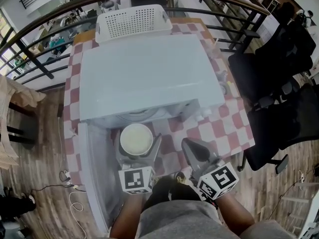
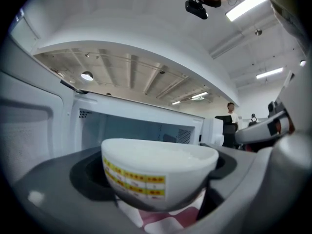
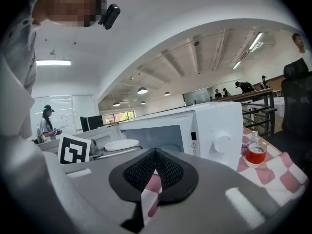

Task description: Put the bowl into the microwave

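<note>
I hold two grey two-jaw grippers in front of a white box-shaped microwave oven [image 1: 144,73] that stands on a table covered in a red-and-white checked cloth [image 1: 219,128]. The oven's door [image 1: 94,173] is swung open on my left side.

My left gripper [image 1: 137,147] has its jaws clamped on a round white bowl with a yellow patterned band around its outer wall [image 1: 136,138]. The jaws press against the bowl's two opposite sides. In the left gripper view the bowl [image 2: 156,172] sits upright between the jaws, with checked cloth visible underneath it and the oven's open cavity [image 2: 136,128] straight ahead. From the head view the bowl is just outside the cavity mouth, not inside it.

My right gripper [image 1: 188,146] is beside the left one, over the cloth, with its jaws pressed together and nothing between them; the black ribbed pads [image 3: 168,172] meet in the right gripper view.

A white perforated plastic basket [image 1: 132,21] sits behind the oven. A small red-capped jar [image 3: 256,152] stands on the cloth beside the oven's dial side.
</note>
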Available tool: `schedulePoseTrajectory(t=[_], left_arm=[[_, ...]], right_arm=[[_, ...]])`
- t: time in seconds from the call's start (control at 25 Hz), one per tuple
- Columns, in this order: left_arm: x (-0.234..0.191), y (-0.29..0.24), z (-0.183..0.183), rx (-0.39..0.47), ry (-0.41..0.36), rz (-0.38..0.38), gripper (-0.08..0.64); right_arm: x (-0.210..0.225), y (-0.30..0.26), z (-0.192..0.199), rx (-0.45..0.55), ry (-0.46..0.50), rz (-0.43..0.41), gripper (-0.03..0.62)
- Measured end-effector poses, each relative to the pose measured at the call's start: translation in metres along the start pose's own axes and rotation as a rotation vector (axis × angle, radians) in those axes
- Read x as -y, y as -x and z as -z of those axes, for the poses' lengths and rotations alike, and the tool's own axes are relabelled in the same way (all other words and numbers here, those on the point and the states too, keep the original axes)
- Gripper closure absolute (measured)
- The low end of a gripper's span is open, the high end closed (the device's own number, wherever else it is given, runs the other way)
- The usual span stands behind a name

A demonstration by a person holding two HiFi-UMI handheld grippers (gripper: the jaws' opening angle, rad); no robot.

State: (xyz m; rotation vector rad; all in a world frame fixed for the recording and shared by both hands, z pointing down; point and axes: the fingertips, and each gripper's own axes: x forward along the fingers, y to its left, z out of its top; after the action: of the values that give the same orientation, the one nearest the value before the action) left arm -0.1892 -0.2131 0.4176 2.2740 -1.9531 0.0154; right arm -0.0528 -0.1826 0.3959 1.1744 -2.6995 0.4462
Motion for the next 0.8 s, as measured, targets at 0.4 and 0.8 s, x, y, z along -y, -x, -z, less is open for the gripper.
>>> schedulePoseTrajectory(t=[0.4, 0.8], left_arm=[[-0.020, -0.031, 0.024, -0.037, 0.014, -0.061, 0.023], [-0.030, -0.056, 0.049, -0.085, -0.036, -0.068, 0.023]], right_arm=[[0.003, -0.022, 0.014, -0.018, -0.009, -0.018, 0.592], [-0.001, -0.036, 0.018, -0.027, -0.030, -0.028, 0.592]])
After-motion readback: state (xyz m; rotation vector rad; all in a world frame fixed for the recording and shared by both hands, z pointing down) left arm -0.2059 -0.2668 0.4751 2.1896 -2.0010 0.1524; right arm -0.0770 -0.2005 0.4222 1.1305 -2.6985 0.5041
